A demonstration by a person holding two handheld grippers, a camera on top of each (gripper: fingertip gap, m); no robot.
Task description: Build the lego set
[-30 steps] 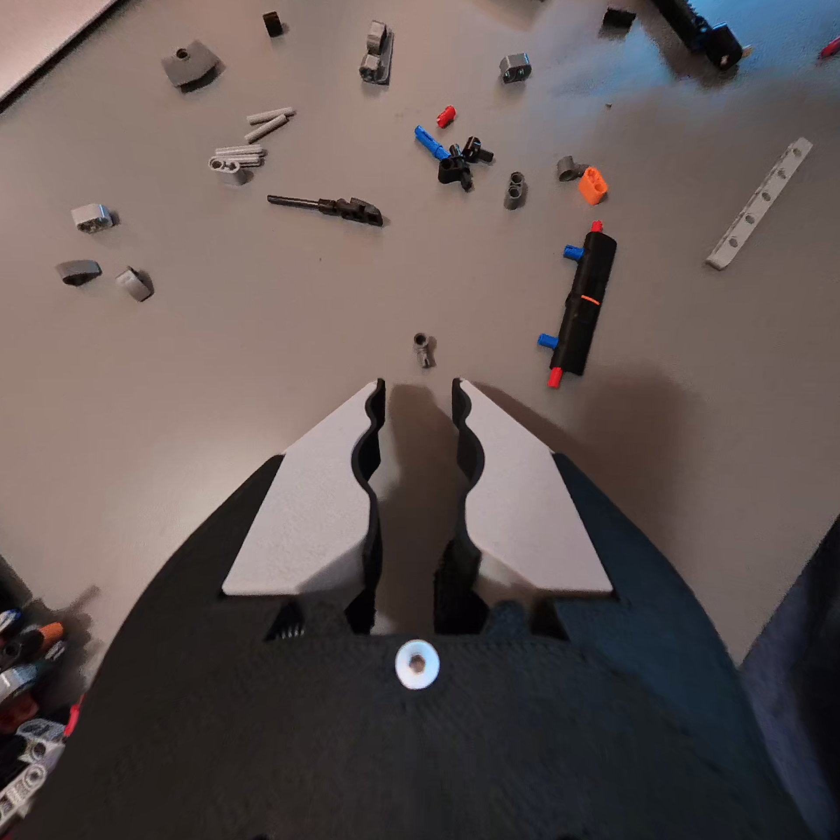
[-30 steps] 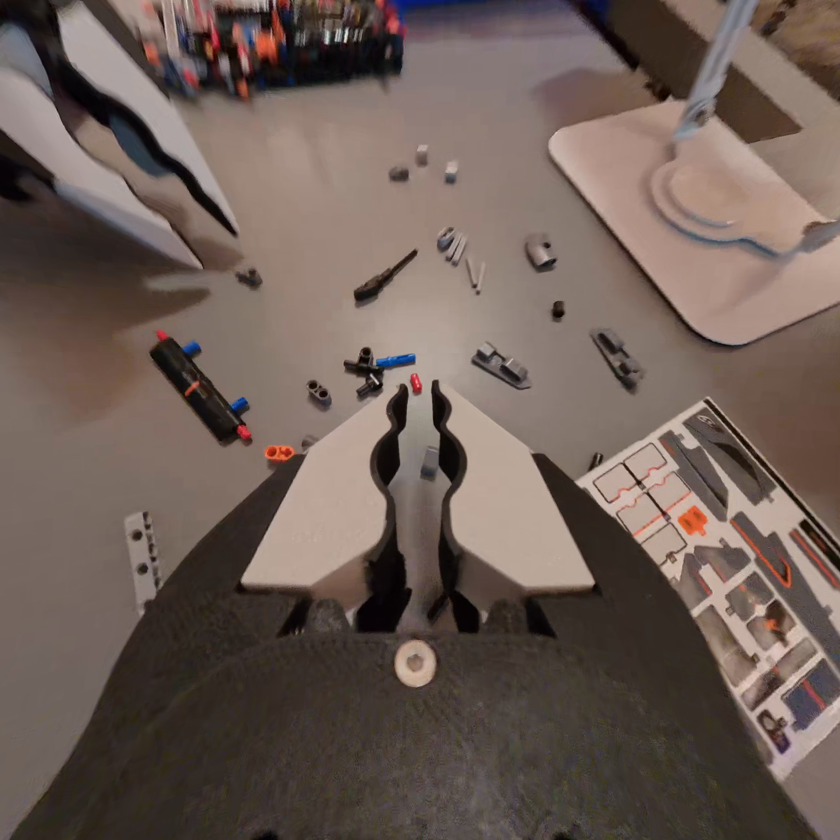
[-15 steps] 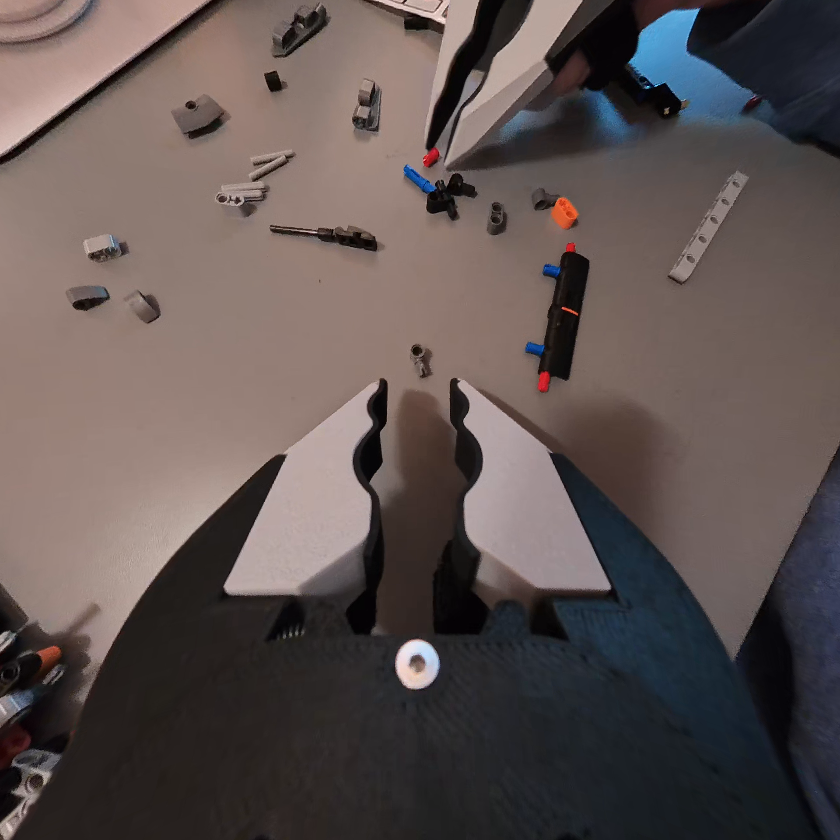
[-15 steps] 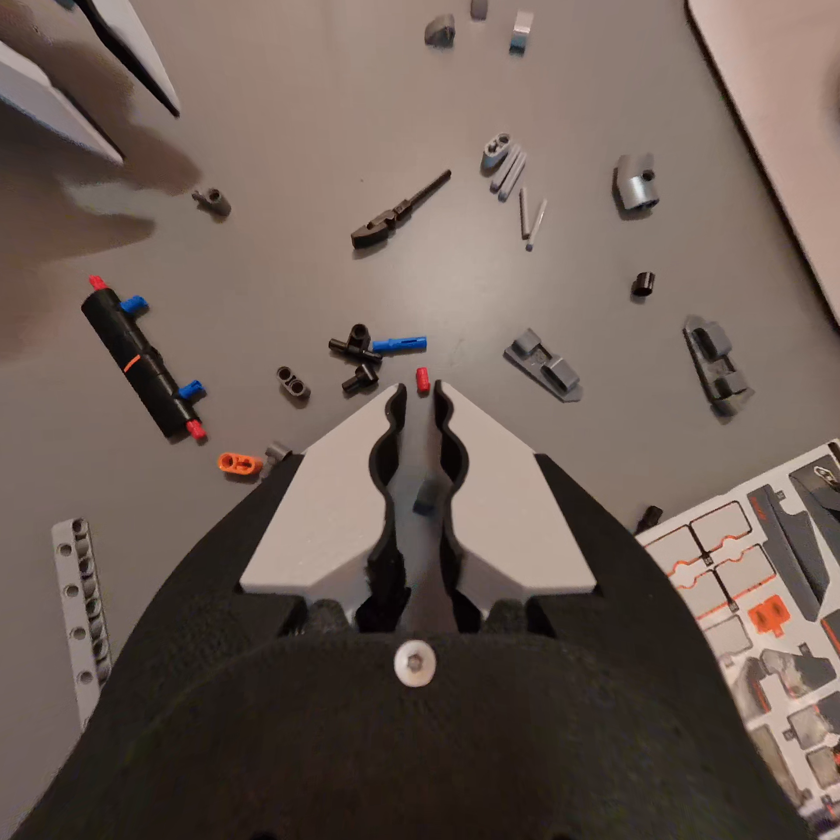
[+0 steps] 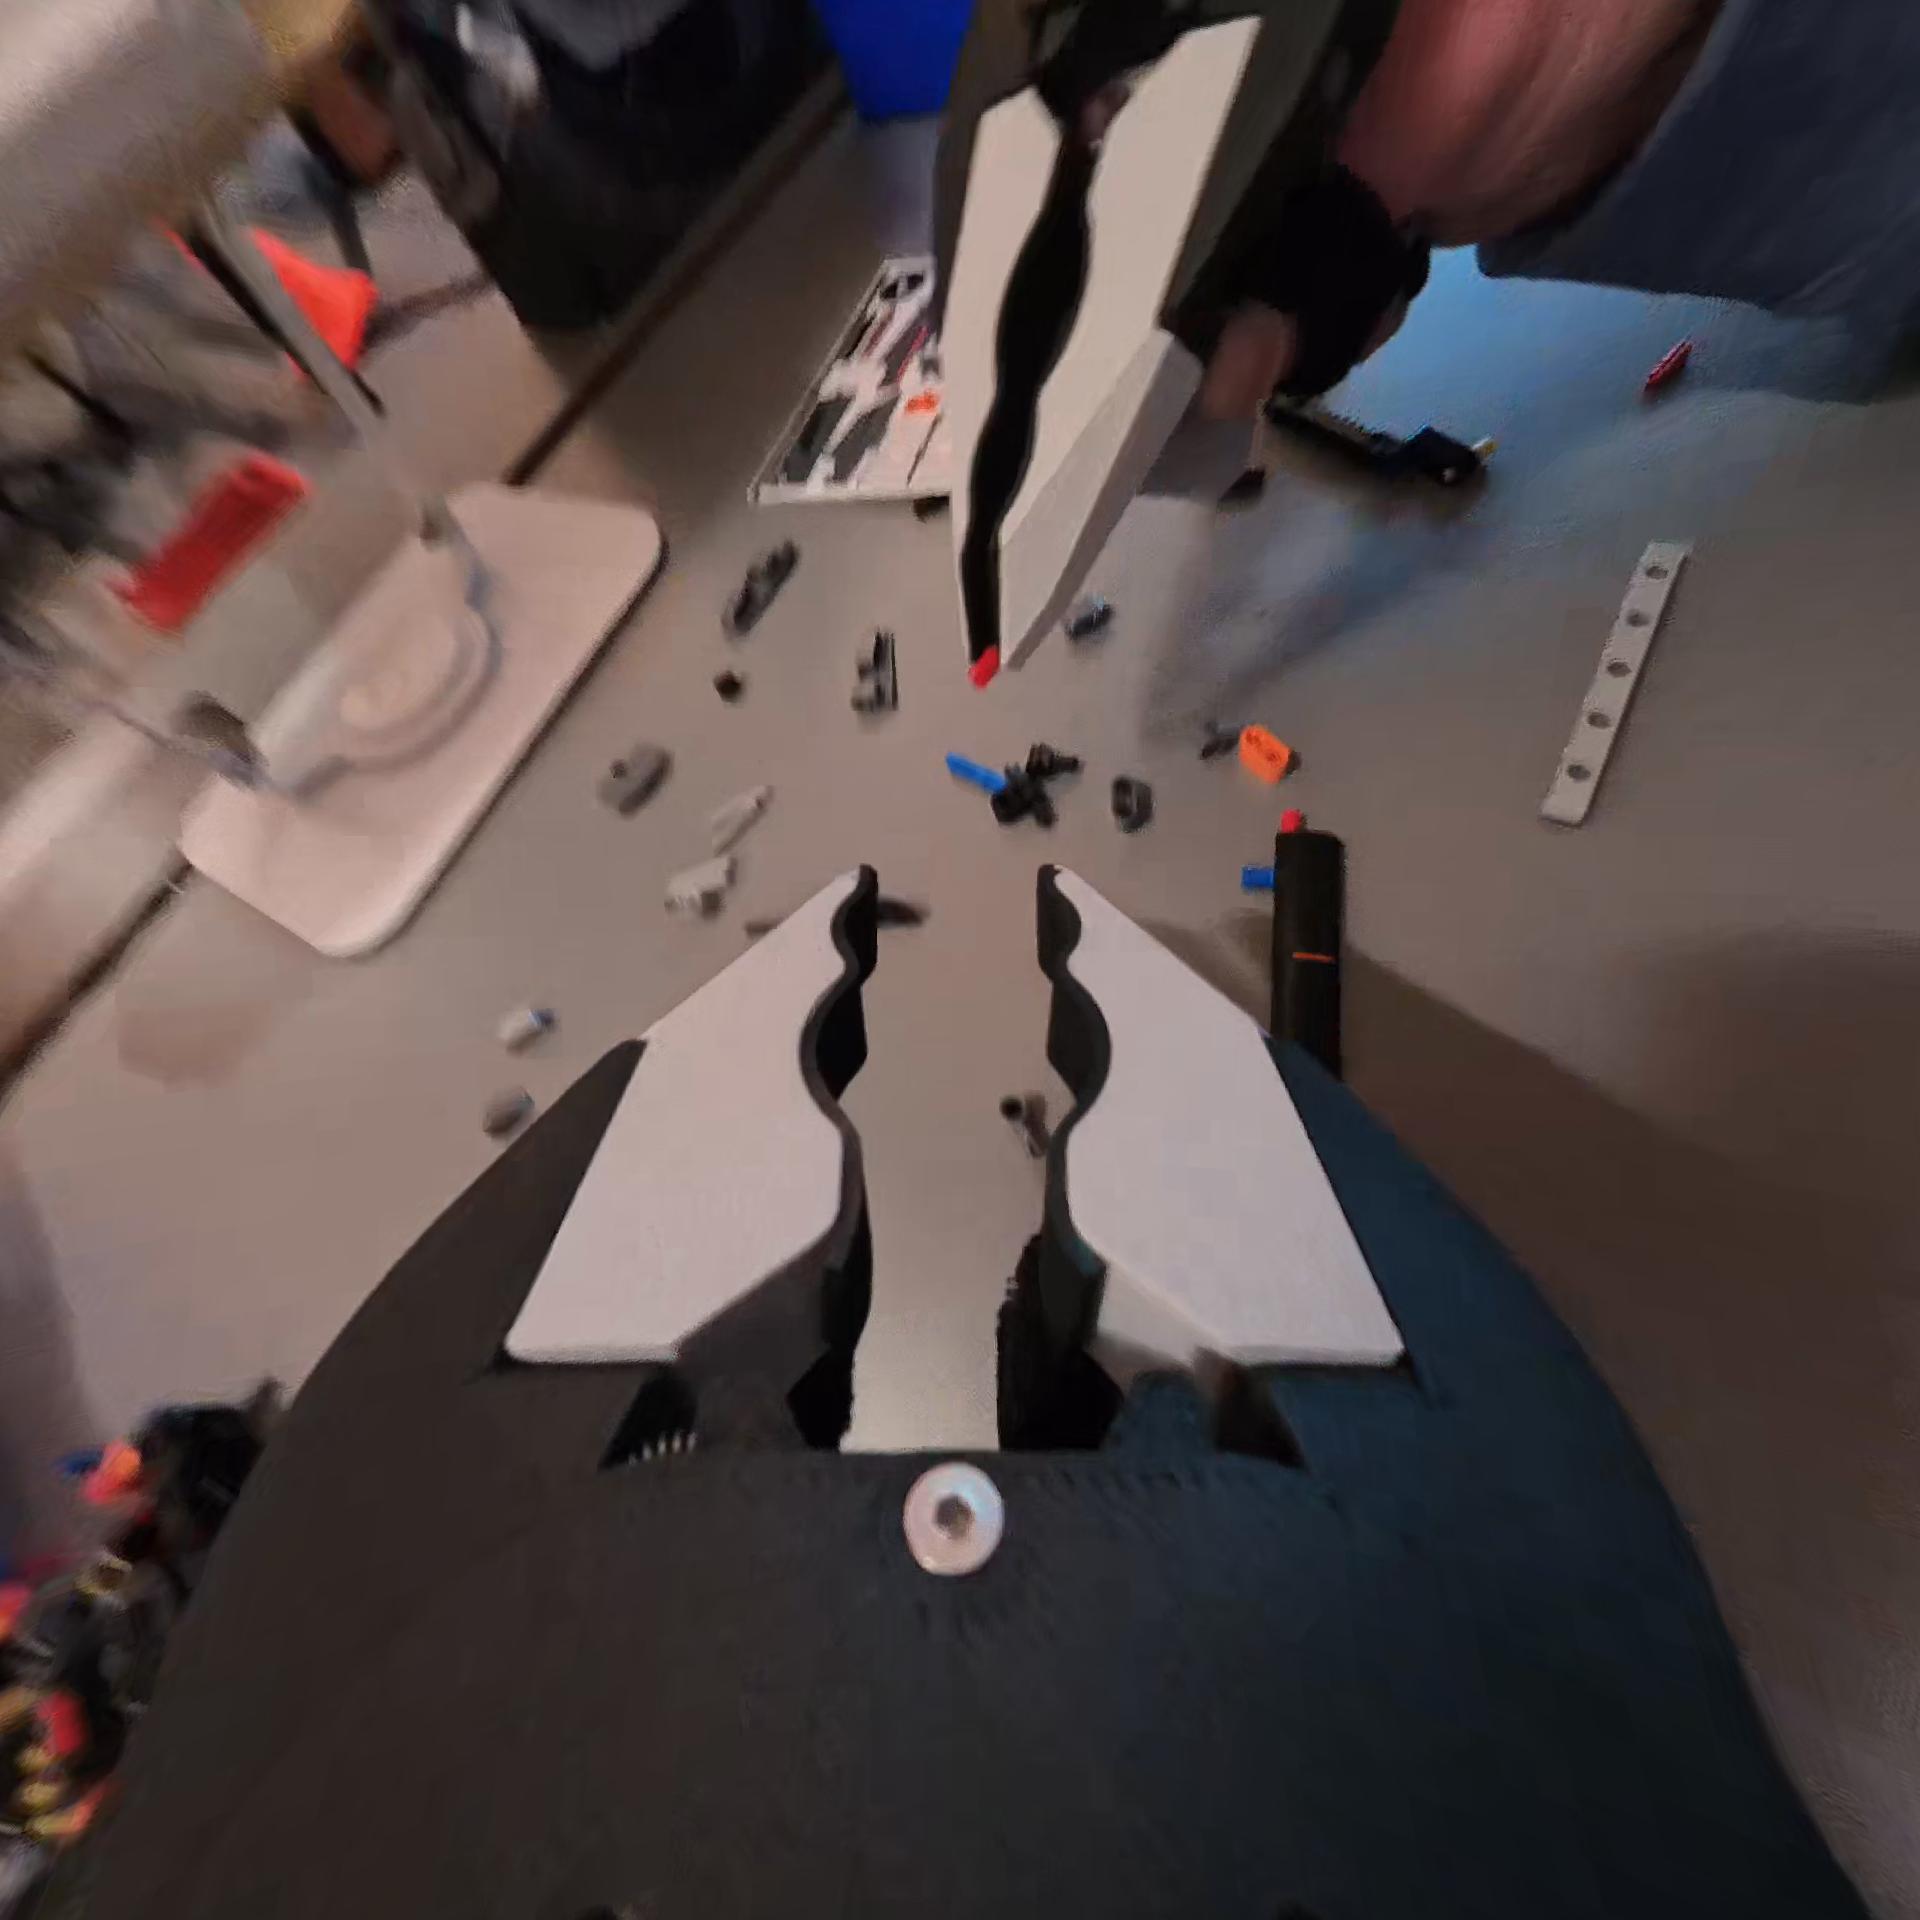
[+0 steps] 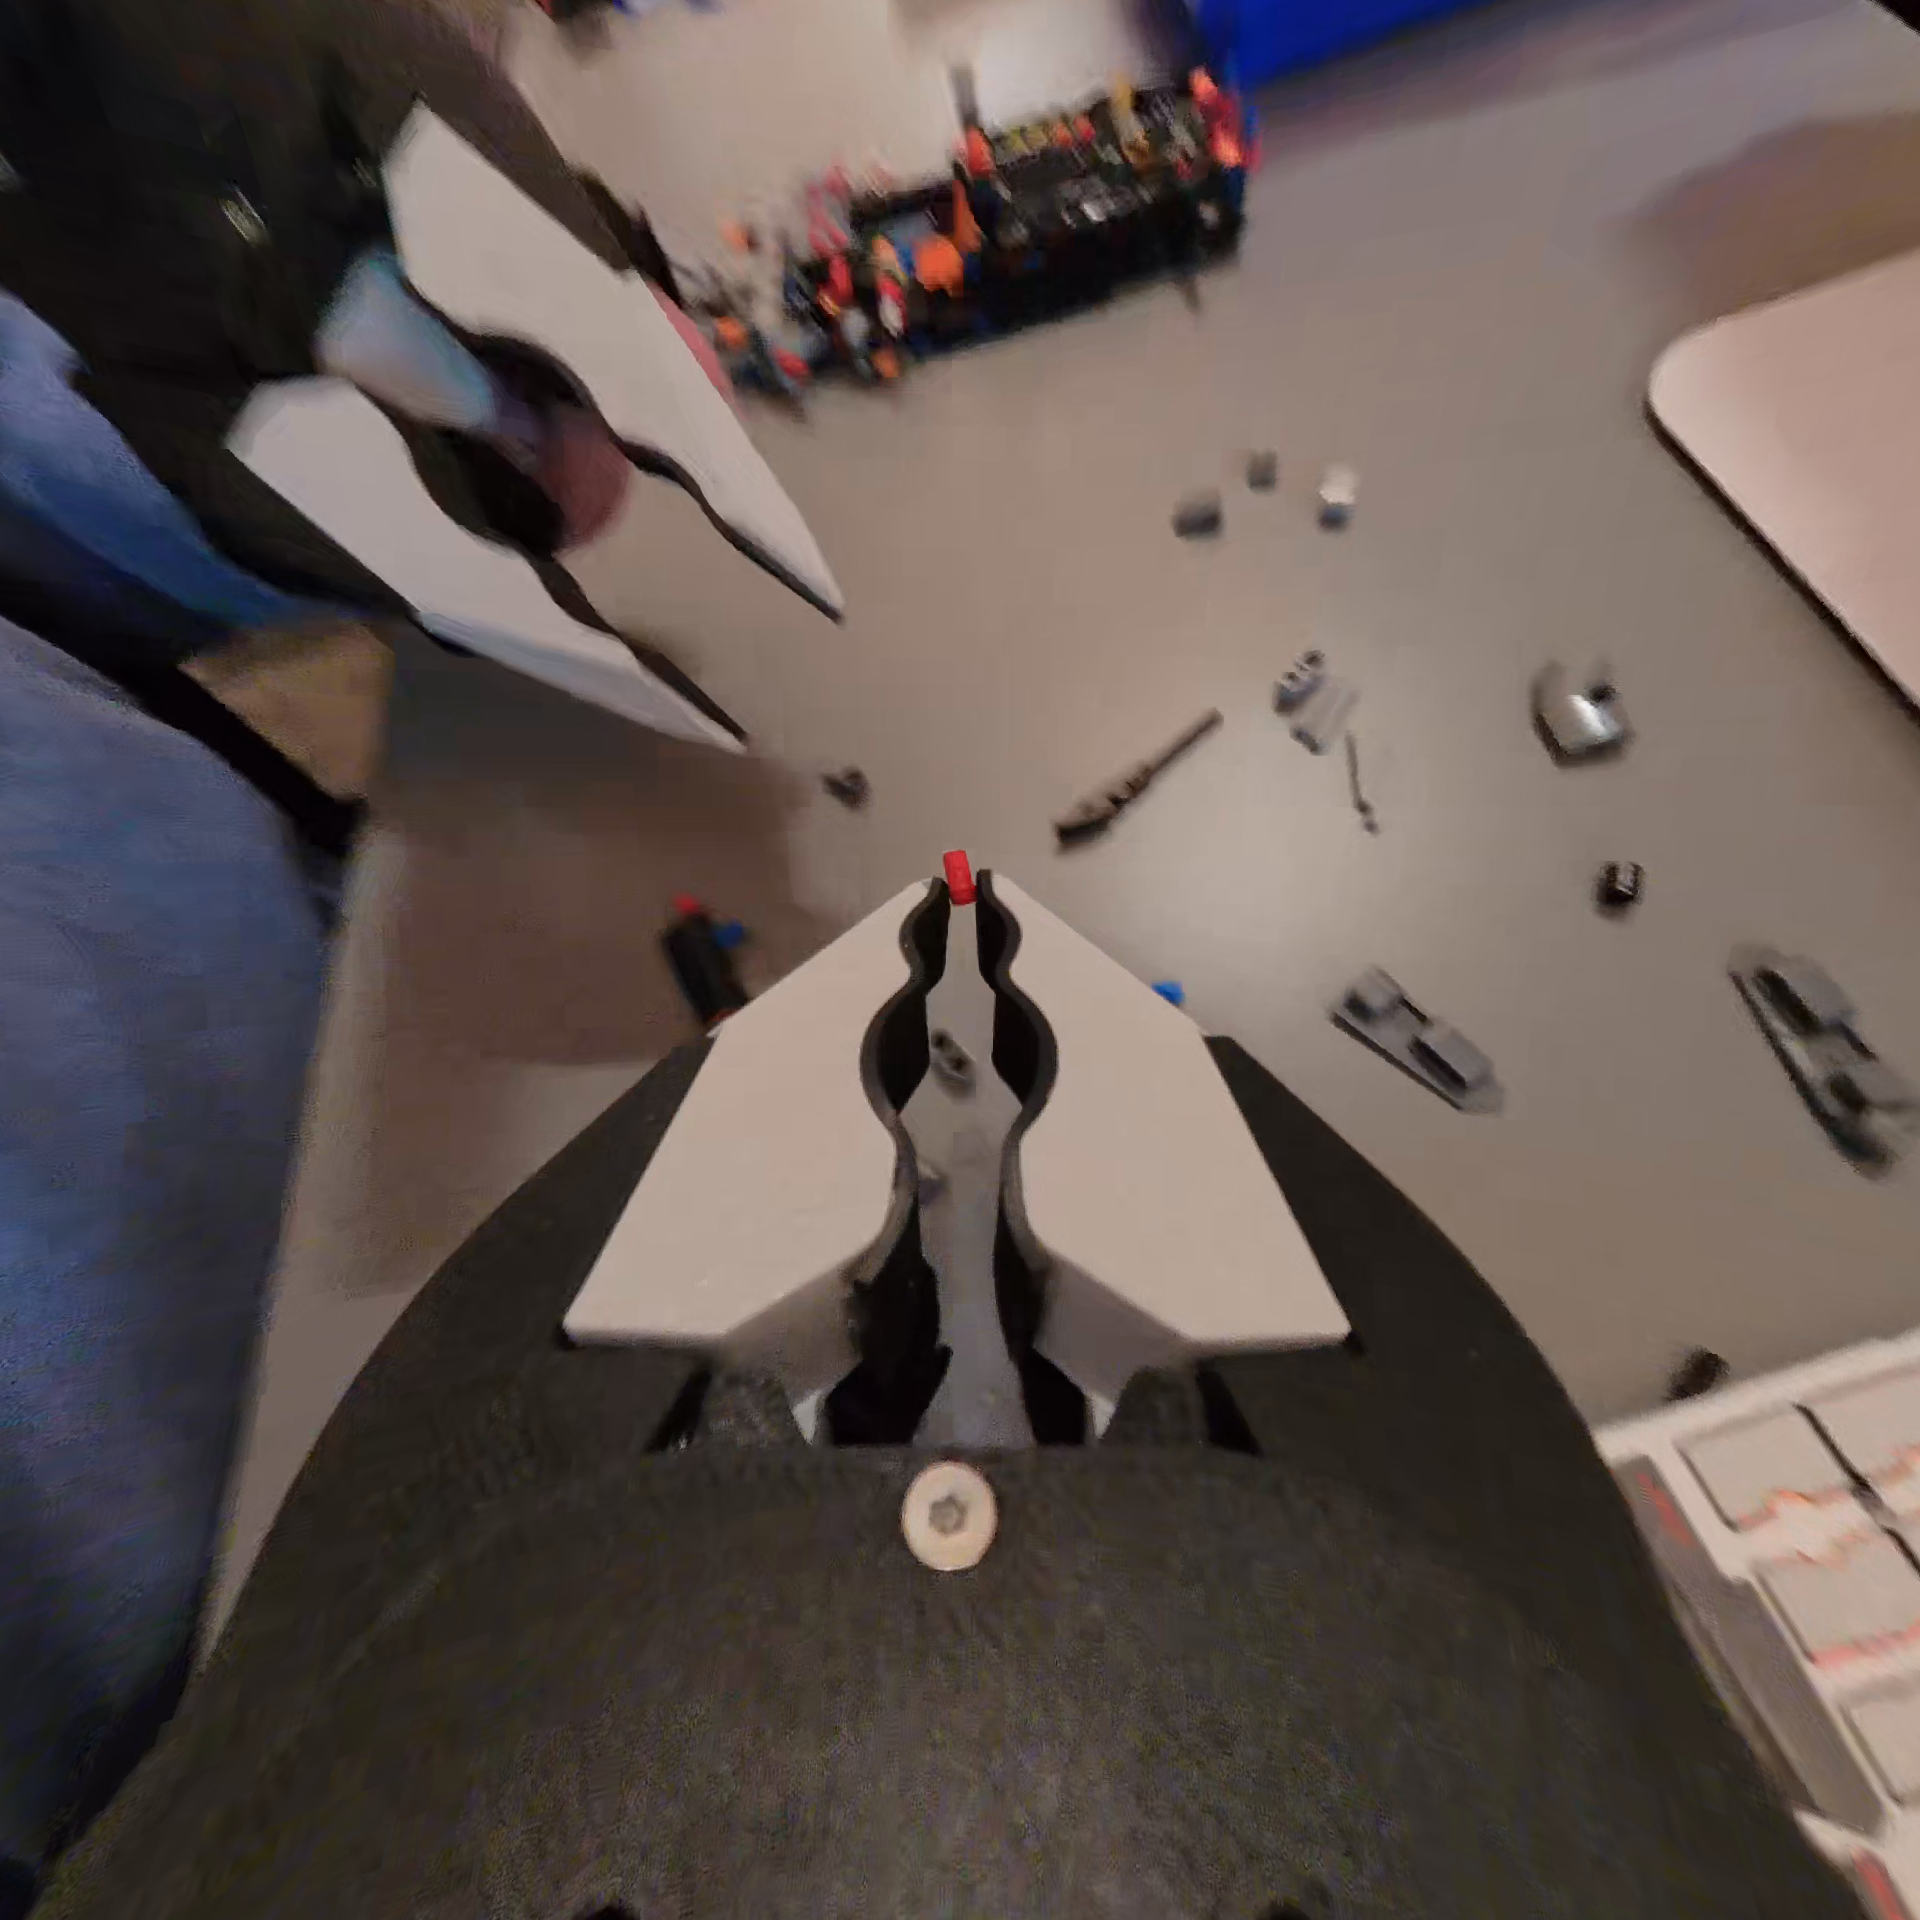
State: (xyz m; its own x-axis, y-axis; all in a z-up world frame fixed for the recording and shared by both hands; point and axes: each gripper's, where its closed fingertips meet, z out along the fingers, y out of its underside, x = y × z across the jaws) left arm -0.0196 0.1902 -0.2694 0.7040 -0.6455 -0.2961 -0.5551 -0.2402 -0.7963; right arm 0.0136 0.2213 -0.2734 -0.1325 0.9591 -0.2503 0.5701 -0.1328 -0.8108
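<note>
Early days: right hand-held gripper (image 6: 957, 883) pinches a red pin (image 6: 956, 875), left hand-held gripper (image 5: 956, 883) gapes empty, parts litter the table (image 5: 1558, 1039).

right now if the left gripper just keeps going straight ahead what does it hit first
Probably the black connector cluster with the blue pin. The open left gripper points at it across bare table, though blur makes depth uncertain.

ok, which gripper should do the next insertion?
Right. The right gripper is shut on the red pin, lifted off the table. The left gripper is open and empty, so it can steady the black assembly.
</note>
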